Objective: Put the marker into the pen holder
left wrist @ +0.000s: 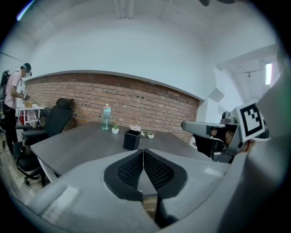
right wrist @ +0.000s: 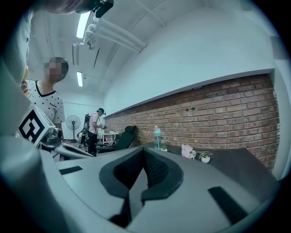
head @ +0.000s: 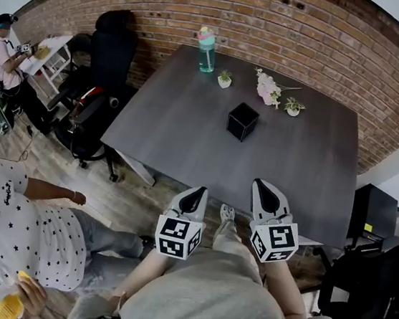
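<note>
Since our left gripper (head: 193,199) and right gripper (head: 267,195) are both pinched together and empty, with no marker visible, the pen holder (head: 242,121) may already hold it.

Soft, even indoor light, with bright ceiling lamps (right wrist: 82,25) glaring in the right gripper view. All 3 views bend strongly toward dark, vignetted edges.

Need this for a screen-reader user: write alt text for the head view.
The left gripper and right gripper, both shut and empty, are held at the near edge of a dark grey table. A black pen holder stands mid-table; a teal water bottle, two potted plants and pink flowers sit near the brick wall. No marker is visible.
</note>
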The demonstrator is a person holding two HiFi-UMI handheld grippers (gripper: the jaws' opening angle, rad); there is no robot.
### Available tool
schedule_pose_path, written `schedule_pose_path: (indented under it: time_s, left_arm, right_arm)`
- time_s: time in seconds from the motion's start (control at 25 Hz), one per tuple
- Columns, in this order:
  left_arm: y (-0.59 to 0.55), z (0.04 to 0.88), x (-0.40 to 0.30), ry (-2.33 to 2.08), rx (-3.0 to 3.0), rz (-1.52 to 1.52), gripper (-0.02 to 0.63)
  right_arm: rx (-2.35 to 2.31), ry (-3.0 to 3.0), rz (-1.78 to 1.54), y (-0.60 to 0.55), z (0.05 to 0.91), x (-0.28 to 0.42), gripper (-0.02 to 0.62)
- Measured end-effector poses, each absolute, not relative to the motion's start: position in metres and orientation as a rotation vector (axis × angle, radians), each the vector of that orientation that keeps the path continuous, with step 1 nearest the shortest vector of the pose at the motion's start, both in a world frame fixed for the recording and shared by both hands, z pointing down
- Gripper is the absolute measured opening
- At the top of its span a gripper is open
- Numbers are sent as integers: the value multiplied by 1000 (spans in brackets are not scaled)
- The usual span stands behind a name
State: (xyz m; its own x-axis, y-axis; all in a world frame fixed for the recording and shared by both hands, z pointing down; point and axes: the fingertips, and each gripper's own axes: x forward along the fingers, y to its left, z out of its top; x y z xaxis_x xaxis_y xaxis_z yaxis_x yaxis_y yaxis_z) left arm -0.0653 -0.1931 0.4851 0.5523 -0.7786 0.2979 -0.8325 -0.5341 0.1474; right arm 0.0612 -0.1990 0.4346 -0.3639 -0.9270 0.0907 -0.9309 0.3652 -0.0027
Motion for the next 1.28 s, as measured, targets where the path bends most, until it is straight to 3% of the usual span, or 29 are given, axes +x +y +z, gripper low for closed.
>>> schedule_pose_path:
  time_s: [1.28]
  left_arm:
    - [-190, 491, -57, -1333, 2505, 290, 18]
  right_arm:
    - [1755, -2562, 112, -198, 434, 65, 0]
